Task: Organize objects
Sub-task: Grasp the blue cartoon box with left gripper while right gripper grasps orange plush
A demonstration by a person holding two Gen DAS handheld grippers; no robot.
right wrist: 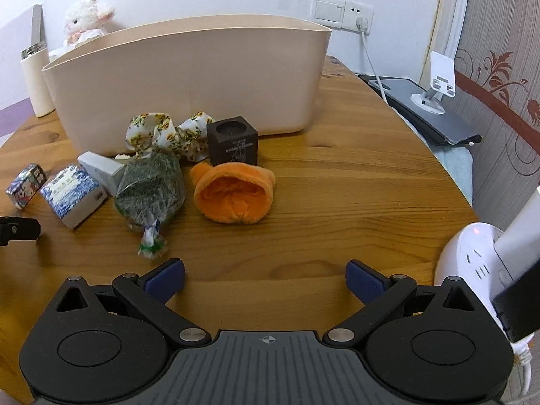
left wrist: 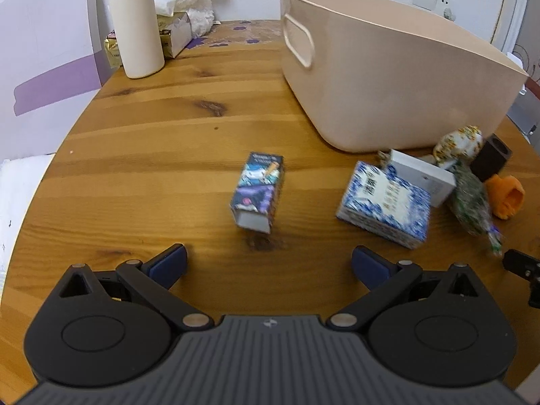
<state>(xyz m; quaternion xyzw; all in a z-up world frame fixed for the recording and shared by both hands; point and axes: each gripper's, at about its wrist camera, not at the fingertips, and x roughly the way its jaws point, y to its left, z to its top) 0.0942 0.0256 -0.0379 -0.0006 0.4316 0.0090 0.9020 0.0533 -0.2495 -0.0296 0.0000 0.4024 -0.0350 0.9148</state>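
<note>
A beige plastic bin (left wrist: 388, 84) (right wrist: 189, 77) stands at the back of the round wooden table (left wrist: 152, 141). In front of it lie a small purple-blue box (left wrist: 258, 190) (right wrist: 25, 185), a blue-and-white box (left wrist: 384, 202) (right wrist: 72, 194), a white box (left wrist: 423, 175) (right wrist: 101, 168), a bag of dark green contents (right wrist: 150, 192), a floral cloth (right wrist: 165, 133), a dark cube (right wrist: 233, 145) and an orange plush pouch (right wrist: 234, 195). My left gripper (left wrist: 269, 263) is open, just short of the purple-blue box. My right gripper (right wrist: 265, 278) is open, short of the orange pouch.
A white thermos (left wrist: 136, 30), a tissue box (left wrist: 175, 32) and a plush toy (right wrist: 86, 20) stand at the back left. A white power strip (right wrist: 479, 270) sits at the right edge. A dark tablet (right wrist: 432, 111) with a phone stand (right wrist: 435, 84) lies beyond the table.
</note>
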